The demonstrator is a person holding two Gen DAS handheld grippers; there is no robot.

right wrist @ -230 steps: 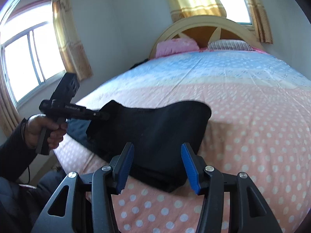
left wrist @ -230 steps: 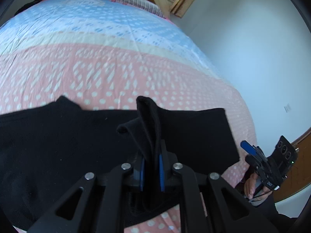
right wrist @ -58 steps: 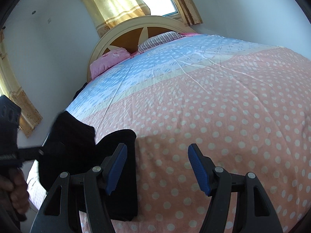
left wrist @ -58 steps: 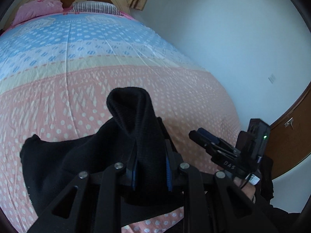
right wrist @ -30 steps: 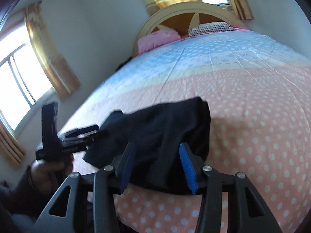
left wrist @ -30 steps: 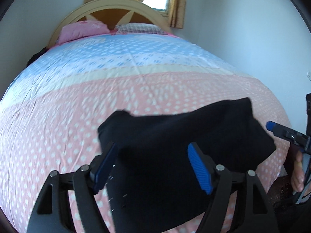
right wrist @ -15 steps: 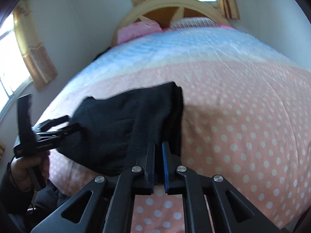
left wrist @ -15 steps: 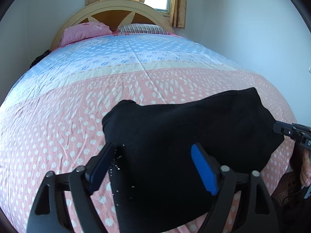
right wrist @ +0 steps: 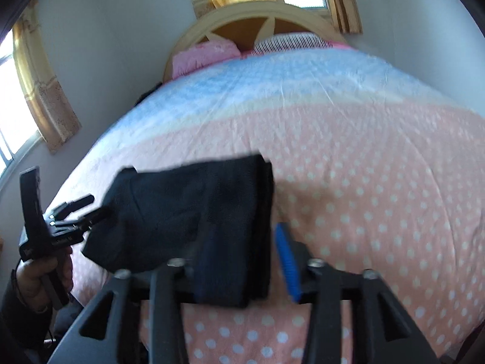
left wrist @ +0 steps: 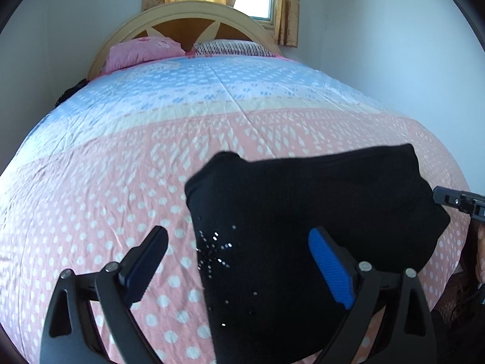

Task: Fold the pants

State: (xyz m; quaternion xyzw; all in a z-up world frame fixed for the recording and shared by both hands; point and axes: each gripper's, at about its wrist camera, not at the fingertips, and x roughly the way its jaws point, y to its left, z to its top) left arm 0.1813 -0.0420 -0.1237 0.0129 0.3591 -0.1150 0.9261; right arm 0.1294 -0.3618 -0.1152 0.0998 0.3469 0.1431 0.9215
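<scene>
The black pants [left wrist: 303, 227] lie folded in a thick stack near the foot of the bed, with a small sparkly pattern on the near left part. My left gripper [left wrist: 239, 257] is open, its fingers straddling the stack's near left edge. In the right wrist view the pants [right wrist: 188, 209] lie between both grippers. My right gripper [right wrist: 242, 261] is open, with the stack's right edge between its spread fingers. The left gripper [right wrist: 72, 209] shows at the far left, at the stack's other end. The right gripper's tip [left wrist: 454, 201] shows at the stack's right edge.
The bed cover [left wrist: 121, 182] is pink with white dots near me and blue farther back. Pillows [left wrist: 142, 51] lie against a round wooden headboard [left wrist: 182, 21]. Walls close both sides. Curtained windows stand behind the headboard and on the left wall [right wrist: 36, 91].
My right gripper, shut on the stack's right edge half a second ago, has opened. My left gripper let go about a second ago and stays open over the stack.
</scene>
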